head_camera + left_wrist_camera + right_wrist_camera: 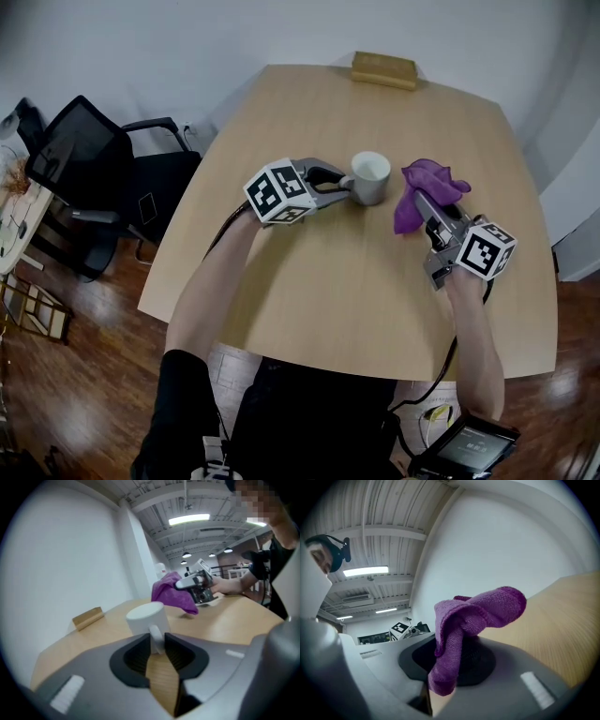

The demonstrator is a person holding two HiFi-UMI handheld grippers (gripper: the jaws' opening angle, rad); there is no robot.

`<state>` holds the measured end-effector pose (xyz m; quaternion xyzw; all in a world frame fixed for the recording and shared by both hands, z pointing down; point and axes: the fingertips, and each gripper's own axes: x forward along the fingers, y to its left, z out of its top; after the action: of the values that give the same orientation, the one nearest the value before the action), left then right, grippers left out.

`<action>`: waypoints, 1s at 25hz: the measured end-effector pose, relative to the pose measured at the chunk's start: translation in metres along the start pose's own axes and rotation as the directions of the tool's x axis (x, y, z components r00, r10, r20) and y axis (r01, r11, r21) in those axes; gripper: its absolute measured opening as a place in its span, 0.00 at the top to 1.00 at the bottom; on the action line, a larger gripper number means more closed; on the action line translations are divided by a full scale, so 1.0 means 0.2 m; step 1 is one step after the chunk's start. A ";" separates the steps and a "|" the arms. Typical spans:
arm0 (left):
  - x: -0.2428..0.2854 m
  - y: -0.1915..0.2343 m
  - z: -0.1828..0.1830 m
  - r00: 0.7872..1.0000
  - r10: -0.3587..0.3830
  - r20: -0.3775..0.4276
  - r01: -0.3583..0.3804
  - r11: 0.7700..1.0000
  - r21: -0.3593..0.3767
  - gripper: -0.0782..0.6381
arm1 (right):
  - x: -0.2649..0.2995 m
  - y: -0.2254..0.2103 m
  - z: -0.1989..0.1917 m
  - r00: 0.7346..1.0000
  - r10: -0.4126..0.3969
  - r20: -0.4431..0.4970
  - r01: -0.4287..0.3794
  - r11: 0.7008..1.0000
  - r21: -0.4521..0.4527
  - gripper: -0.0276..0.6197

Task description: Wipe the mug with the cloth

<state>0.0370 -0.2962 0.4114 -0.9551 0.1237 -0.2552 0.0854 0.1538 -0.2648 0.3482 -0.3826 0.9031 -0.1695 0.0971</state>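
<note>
Overall: a person leans over a pale wooden table (328, 300) with a gripper in each hand, and both forearms reach in from the near edge.
Mug: the white mug (372, 176) stands upright on the far half of the table, about midway between the left and right edges. Its handle (156, 637) is turned toward the left edge.
Left gripper: the left gripper (337, 185) slants down at the mug from the left-edge side, with its marker cube toward the person.
Left fingers: these fingers (136, 658) stand apart with the handle upright between their tips. They flank it closely rather than squeezing it.
Cloth: the purple cloth (431, 176) is lifted off the table just right of the mug and apart from it. One fold droops down.
Right gripper: the right gripper (424, 204) lies roughly level over the table's right half and points toward the far edge.
Right fingers: in the right gripper view they are closed on a bunched part of the cloth, which spills out above and below the pads (480, 660).
Far edge: a small wooden block (383, 69) lies at the middle of the far edge, well apart from the mug.
Beyond the left edge: a black office chair (103, 178) stands on a dark wooden floor (84, 375).
Near the right corner: a dark device with a screen (464, 448) shows below the near edge.
</note>
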 end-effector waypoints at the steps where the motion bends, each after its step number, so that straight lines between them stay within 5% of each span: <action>1: -0.01 0.04 0.00 0.999 0.043 0.017 -0.042 0.999 -0.035 0.73 | 0.00 0.00 0.00 1.000 0.000 -0.002 0.000 1.000 0.001 0.84; 5: -0.02 0.10 0.00 0.990 0.128 0.055 -0.122 0.987 -0.105 0.76 | 0.00 0.00 -0.03 1.000 -0.006 -0.015 0.007 1.000 0.007 0.84; 11: -0.10 0.22 0.01 0.966 0.257 0.032 -0.253 0.963 -0.099 0.76 | 0.10 0.01 -0.02 0.999 0.038 -0.032 -0.037 0.999 0.011 0.84; 25: 0.03 0.18 0.01 0.965 0.262 0.011 -0.259 0.958 -0.121 0.76 | 0.01 0.00 -0.03 0.999 0.021 -0.029 -0.020 0.999 0.033 0.84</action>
<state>0.0359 -0.3324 0.4043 -0.9372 0.2622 -0.2213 0.0633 0.1509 -0.2640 0.3540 -0.3690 0.9054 -0.1887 0.0915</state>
